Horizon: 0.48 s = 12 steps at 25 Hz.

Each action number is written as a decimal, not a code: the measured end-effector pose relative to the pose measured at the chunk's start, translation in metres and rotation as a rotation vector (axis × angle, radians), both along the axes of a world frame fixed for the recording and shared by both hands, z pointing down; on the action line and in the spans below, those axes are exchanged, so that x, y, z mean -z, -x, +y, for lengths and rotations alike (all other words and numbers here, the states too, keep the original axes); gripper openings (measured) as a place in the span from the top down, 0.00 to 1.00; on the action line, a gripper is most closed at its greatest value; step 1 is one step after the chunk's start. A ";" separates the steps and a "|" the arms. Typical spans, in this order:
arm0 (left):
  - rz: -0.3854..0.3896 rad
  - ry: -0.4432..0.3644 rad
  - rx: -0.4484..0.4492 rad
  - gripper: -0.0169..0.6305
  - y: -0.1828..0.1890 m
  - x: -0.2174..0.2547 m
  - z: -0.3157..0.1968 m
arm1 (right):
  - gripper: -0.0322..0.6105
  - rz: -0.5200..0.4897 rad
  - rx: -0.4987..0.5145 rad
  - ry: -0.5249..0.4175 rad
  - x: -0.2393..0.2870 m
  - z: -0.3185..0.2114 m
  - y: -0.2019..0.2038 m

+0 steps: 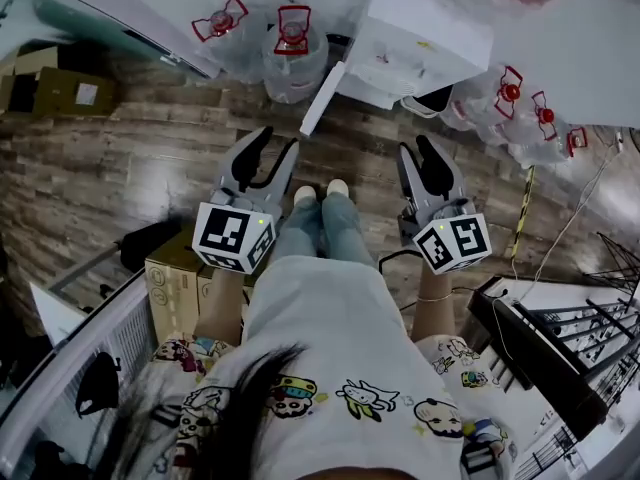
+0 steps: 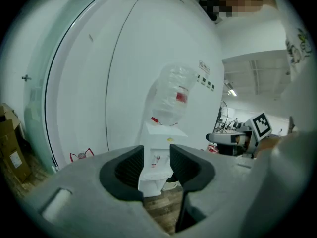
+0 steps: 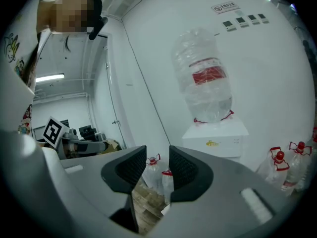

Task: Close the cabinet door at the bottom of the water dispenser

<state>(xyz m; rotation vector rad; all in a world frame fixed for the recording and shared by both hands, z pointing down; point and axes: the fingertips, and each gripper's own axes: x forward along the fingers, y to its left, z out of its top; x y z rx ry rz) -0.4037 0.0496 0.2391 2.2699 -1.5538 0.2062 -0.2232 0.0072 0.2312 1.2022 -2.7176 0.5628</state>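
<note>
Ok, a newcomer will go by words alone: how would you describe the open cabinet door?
Find the white water dispenser against the wall, with jugs on the wooden floor at both sides. From its base a narrow white door stands out over the floor. It is the only flat panel there; its neighbours are round clear jugs with red caps.

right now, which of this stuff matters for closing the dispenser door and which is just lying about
For the job:
- dispenser
- door, standing open
- left gripper, open, empty
- right gripper, open, empty

Lying about:
- bottles on the floor
- boxes
</note>
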 end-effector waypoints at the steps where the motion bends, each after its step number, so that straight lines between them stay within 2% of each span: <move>1: -0.002 0.007 -0.011 0.73 -0.002 -0.005 -0.001 | 0.73 0.002 -0.008 0.002 -0.002 -0.001 -0.001; 12: -0.024 0.076 -0.061 0.73 -0.021 -0.075 -0.015 | 0.73 0.015 -0.063 0.053 -0.061 -0.001 -0.027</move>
